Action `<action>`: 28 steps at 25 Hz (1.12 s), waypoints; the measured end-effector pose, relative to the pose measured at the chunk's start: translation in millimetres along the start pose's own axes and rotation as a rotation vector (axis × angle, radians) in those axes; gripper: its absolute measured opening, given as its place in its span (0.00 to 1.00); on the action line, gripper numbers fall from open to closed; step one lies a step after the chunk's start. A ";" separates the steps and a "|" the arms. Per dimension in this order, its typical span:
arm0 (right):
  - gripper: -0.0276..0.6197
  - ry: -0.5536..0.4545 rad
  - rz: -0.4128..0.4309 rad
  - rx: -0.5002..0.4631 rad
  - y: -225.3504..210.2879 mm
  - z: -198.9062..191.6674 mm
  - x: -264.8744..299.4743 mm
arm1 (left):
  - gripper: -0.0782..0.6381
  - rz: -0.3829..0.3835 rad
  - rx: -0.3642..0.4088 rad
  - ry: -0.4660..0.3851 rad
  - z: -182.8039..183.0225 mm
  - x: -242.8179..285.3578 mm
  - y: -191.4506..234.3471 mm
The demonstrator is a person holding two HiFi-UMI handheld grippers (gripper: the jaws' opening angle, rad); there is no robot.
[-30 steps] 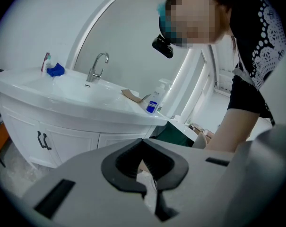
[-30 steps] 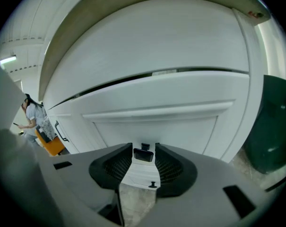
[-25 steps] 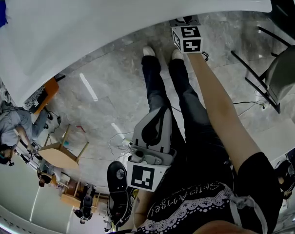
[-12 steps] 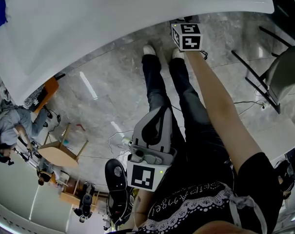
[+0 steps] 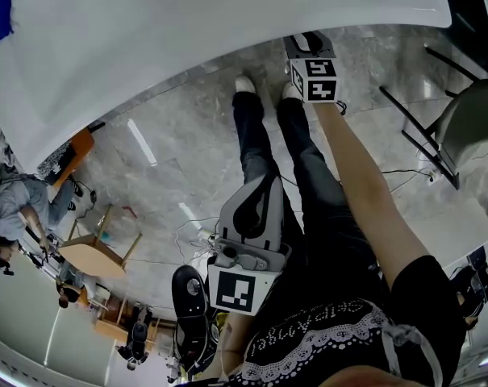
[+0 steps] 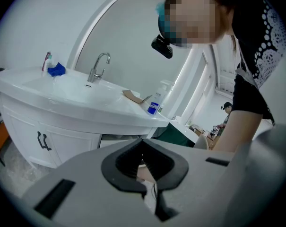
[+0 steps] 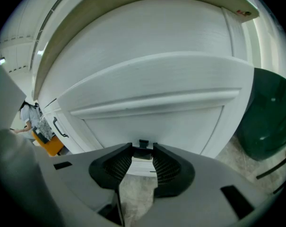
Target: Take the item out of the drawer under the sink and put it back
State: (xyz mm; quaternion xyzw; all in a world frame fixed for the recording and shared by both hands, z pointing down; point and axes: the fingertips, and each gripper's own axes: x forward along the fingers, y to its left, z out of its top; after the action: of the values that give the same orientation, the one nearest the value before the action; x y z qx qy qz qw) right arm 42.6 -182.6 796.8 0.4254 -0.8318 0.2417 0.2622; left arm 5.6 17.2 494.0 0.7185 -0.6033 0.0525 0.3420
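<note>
Workroom: white sink cabinet (image 6: 62, 131), marble floor (image 5: 179, 151)

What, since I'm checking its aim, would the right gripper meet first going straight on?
Most likely the small dark handle on the white drawer front, which sits just ahead between the open jaws of the right gripper. How near it is I can't tell.

Below you spreads a grey marbled stone floor (image 5: 171, 168), glossy enough to carry a long white streak of reflected light (image 5: 142, 142). The white curved sink counter (image 5: 187, 39) fills the top of your head view. To your right stands a grey chair on thin black metal legs (image 5: 469, 115). Off to your left is a small pale wooden table (image 5: 94, 256). Behind the counter, a plain white wall (image 6: 24, 22) carries a tall white arch (image 6: 93, 25). A dark green rounded container (image 7: 268, 117) stands on the floor close to the counter's base.
</note>
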 end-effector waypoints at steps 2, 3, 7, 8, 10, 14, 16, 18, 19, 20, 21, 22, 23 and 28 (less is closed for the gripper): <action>0.26 0.015 0.011 -0.003 2.5 -17.3 -16.9 | 0.11 -0.004 0.005 -0.004 2.7 -0.2 -0.8; 0.26 0.021 0.014 -0.003 3.6 -26.2 -25.7 | 0.11 -0.006 0.007 -0.004 3.2 0.0 -1.1; 0.26 0.034 0.023 0.016 10.4 -52.1 -50.5 | 0.11 -0.012 0.004 0.002 2.4 0.8 -1.7; 0.26 0.037 0.027 0.020 11.5 -54.0 -52.0 | 0.11 -0.014 0.004 0.003 2.1 0.8 -1.9; 0.26 0.038 0.034 0.016 11.8 -54.0 -51.8 | 0.11 -0.017 0.005 0.004 1.1 1.1 -2.2; 0.26 0.027 0.044 0.004 12.3 -55.4 -53.9 | 0.11 -0.007 0.004 0.002 0.5 0.2 -1.7; 0.26 0.022 0.046 0.002 11.3 -55.7 -55.5 | 0.11 -0.004 0.006 0.001 1.1 0.3 -1.8; 0.26 0.020 0.050 -0.001 11.0 -56.0 -57.1 | 0.11 -0.003 0.006 -0.001 1.8 0.3 -2.0; 0.26 0.020 0.052 -0.003 11.5 -56.4 -58.1 | 0.11 -0.003 0.005 -0.001 2.1 0.2 -2.1; 0.26 0.020 0.053 -0.004 12.3 -57.0 -59.3 | 0.11 -0.003 0.005 0.000 2.6 0.3 -2.2; 0.26 0.021 0.054 -0.004 13.2 -57.6 -60.6 | 0.11 -0.004 0.005 0.002 3.1 0.4 -2.4; 0.26 0.021 0.056 -0.003 14.1 -58.3 -62.3 | 0.11 -0.005 0.006 0.003 3.7 0.5 -2.7; 0.26 0.021 0.057 -0.003 14.7 -59.1 -64.0 | 0.11 -0.007 0.008 0.005 4.3 0.7 -3.0; 0.26 0.027 0.072 -0.005 16.1 -67.0 -73.3 | 0.11 -0.010 0.010 0.013 3.4 3.4 -6.1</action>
State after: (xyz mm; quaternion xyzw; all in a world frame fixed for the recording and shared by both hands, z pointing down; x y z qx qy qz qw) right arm 81.2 -89.7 796.8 0.3913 -0.8435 0.2544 0.2657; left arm 10.9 12.7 490.5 0.7230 -0.5971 0.0583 0.3426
